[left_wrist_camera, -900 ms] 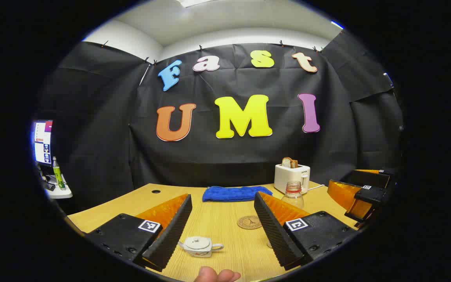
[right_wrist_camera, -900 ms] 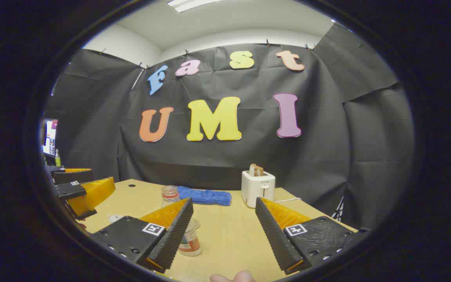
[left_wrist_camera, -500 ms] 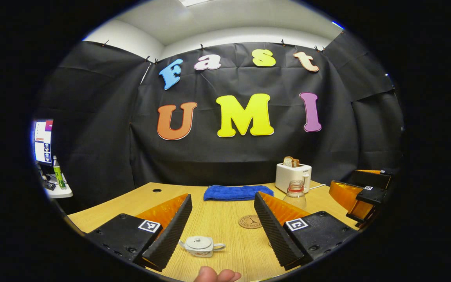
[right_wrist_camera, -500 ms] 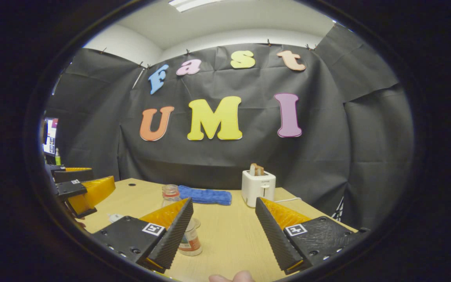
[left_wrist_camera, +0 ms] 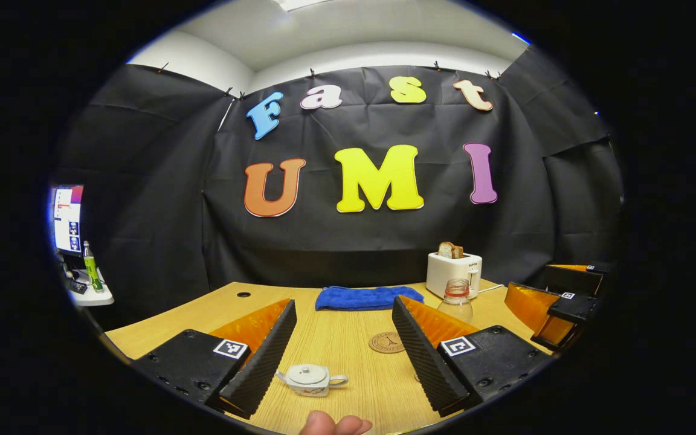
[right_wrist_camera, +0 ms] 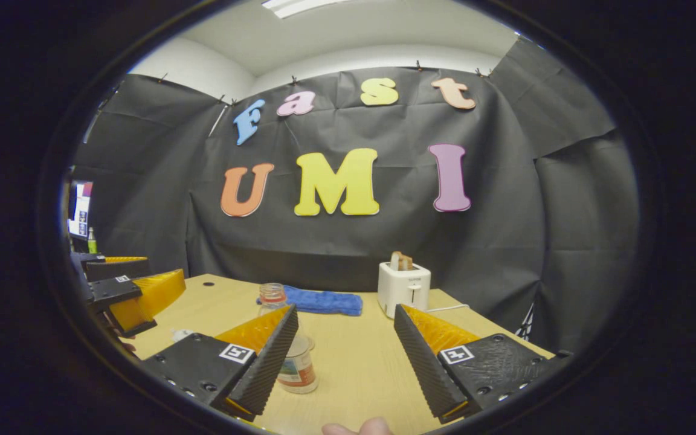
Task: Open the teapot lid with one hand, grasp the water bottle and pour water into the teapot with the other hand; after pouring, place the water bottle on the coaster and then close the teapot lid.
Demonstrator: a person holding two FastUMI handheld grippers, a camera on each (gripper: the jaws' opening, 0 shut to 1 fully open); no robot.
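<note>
While illegible, a red-and-white label on the upright water bottle

We can read no words for certain. The boxy white toaster carries a small dark brand mark, at 2 o'clock on its front, too tiny to make out. The round brown coaster bears an illegible printed emblem.

The right tool has its two fingers wide apart above the wooden bench, holding nothing. The water bottle stands upright, partly hidden behind one finger. Farther back lie a blue cloth and a white toaster. The left tool is at the left edge.
</note>
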